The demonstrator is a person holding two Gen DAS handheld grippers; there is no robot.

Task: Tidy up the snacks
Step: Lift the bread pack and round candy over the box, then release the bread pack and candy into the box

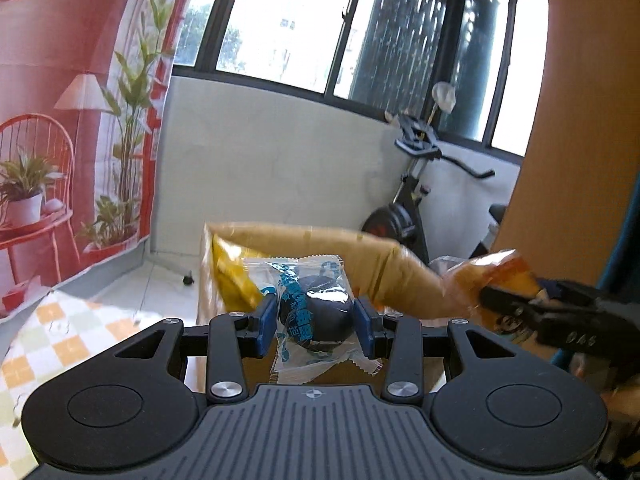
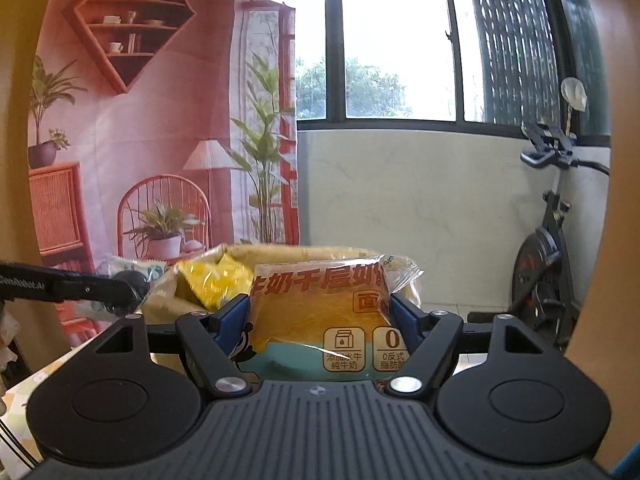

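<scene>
My left gripper (image 1: 316, 322) is shut on a clear wrapped snack with a dark round cake (image 1: 316, 312), held in the air over an open cardboard box (image 1: 372, 264). Yellow snack packs (image 1: 230, 276) lie in the box's left corner. My right gripper (image 2: 320, 320) is shut on an orange wrapped bread pack (image 2: 320, 304), also above the box (image 2: 280, 254), where the yellow packs (image 2: 208, 280) show. In the left wrist view the right gripper (image 1: 532, 308) comes in from the right with the bread pack (image 1: 488, 276). The left gripper's fingers (image 2: 120, 292) and its snack (image 2: 132, 270) show at the left of the right wrist view.
A checked cloth (image 1: 60, 332) covers the table left of the box. Behind stand a printed pink backdrop (image 2: 140, 120), a white wall under windows and an exercise bike (image 2: 548, 248). A wooden panel (image 1: 576, 120) rises at the right.
</scene>
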